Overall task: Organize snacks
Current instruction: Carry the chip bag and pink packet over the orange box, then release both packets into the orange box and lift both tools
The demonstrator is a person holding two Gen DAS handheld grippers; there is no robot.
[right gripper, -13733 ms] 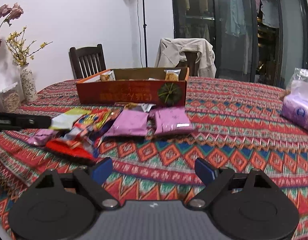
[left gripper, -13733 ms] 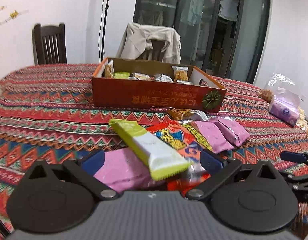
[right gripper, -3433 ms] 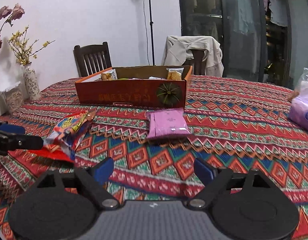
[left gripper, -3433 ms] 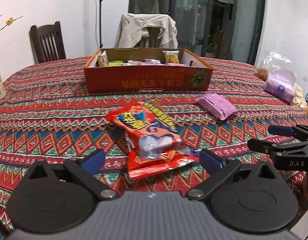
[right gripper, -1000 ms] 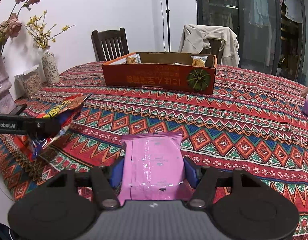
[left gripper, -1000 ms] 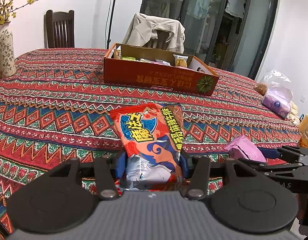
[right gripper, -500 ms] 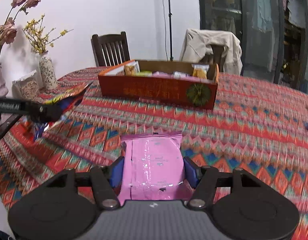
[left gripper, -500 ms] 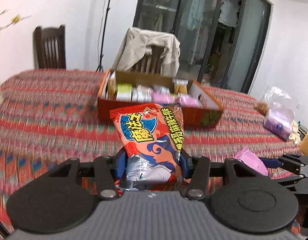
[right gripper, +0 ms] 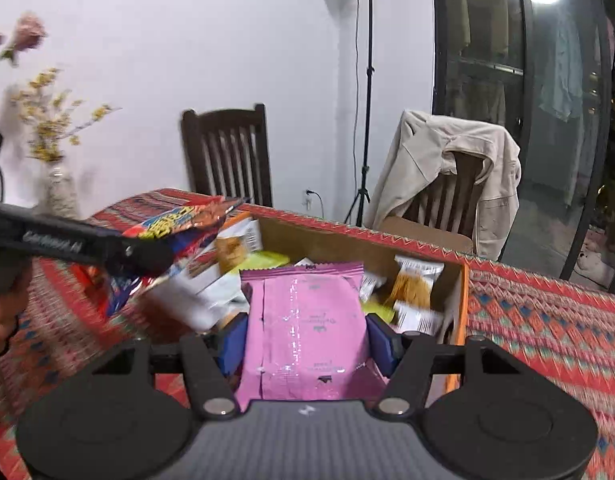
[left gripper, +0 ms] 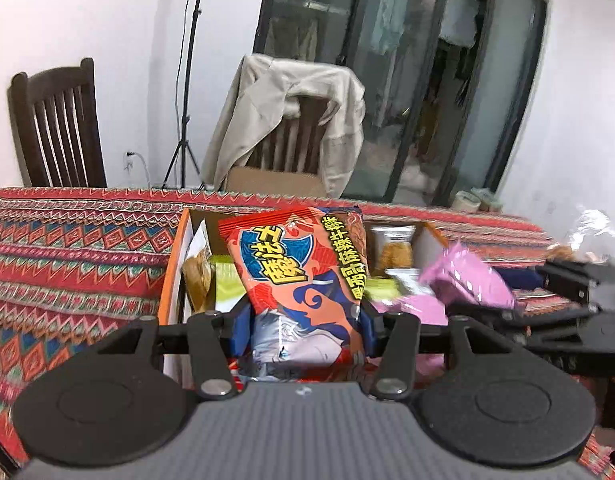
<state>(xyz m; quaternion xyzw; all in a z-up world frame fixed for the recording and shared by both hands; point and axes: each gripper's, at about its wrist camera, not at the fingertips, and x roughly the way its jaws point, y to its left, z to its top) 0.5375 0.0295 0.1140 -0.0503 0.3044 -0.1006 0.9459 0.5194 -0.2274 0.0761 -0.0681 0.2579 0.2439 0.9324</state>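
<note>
Red-orange glossy foil: the red snack bag [left gripper: 303,276] w/ a blue shield and big yellow Chinese characters, more yellow characters down its right edge, silver-grey patch at the bottom. The left claw [left gripper: 303,322] is clenched on its lower part, blue pads pressed to both sides; bag stands upright, held over the cardboard box [left gripper: 169,280]. In the right wrist view the same bag shows at left, blurred, under a black arm w/ white lettering too smeared to read.

Pink matte-shiny plastic: the pink packet [right gripper: 307,324], flat rectangle w/ serrated top edge and a centre seam, small dark print too tiny to read. The right claw [right gripper: 309,340] grips it by both sides, also over the box. In the left wrist view it shows at right, motion-blurred.

Box: brown card inside, orange rim, open top, sits on the bench [left gripper: 67,248] covered by a woven-look cloth, red w/ zigzag and diamond bands. Inside: white-and-clear packets of golden crunchy snack [right gripper: 413,284], lime-green wrappers [left gripper: 227,284], more pink packs, loosely piled.

Behind: dark slatted wooden chair [right gripper: 227,152], another chair w/ a beige jacket [right gripper: 447,160] draped over it, light stand, glass doors.
</note>
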